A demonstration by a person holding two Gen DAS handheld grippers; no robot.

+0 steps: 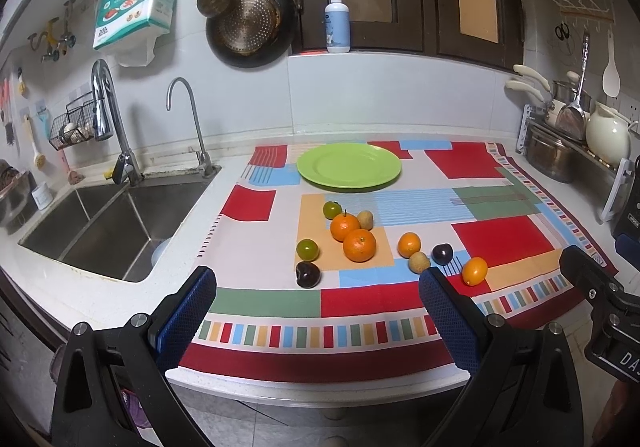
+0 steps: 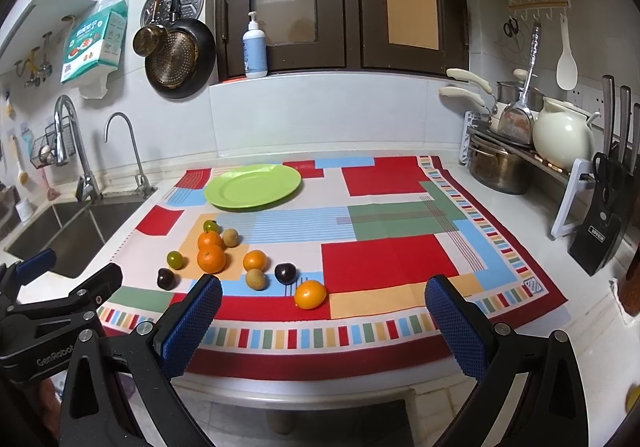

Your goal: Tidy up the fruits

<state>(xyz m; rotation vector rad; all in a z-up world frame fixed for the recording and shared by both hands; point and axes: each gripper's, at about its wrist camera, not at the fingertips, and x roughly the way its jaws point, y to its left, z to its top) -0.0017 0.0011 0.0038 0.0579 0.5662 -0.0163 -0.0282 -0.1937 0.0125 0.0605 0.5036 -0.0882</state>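
starting position for fruit sorting: nothing gathered yet, the round lime-green plastic plate (image 1: 348, 166) lies bare near the far edge of the patchwork red, blue and green cloth (image 1: 496, 239).

- left gripper (image 1: 318, 321): blue-padded jaws wide apart, empty, hovering at the near edge of the counter.
- right gripper (image 2: 324, 327): jaws likewise spread, empty, near edge.
- fruit, loose on the cloth's middle, all short of the plate: two large oranges (image 1: 359, 245) touching; small orange (image 1: 409, 244); oval orange kumquat (image 2: 310, 294) nearest the near edge; two green round fruits (image 1: 307, 249); two dark purple plums (image 1: 308, 274); two tan longans (image 1: 419, 262).

handling notes, as judgement: likely first step is picking an outlying piece. the kumquat suits the right gripper, the near plum the left. approach from above, jaws straddling the widest part, close gently since round fruit rolls. leave the touching oranges until neighbours are cleared.
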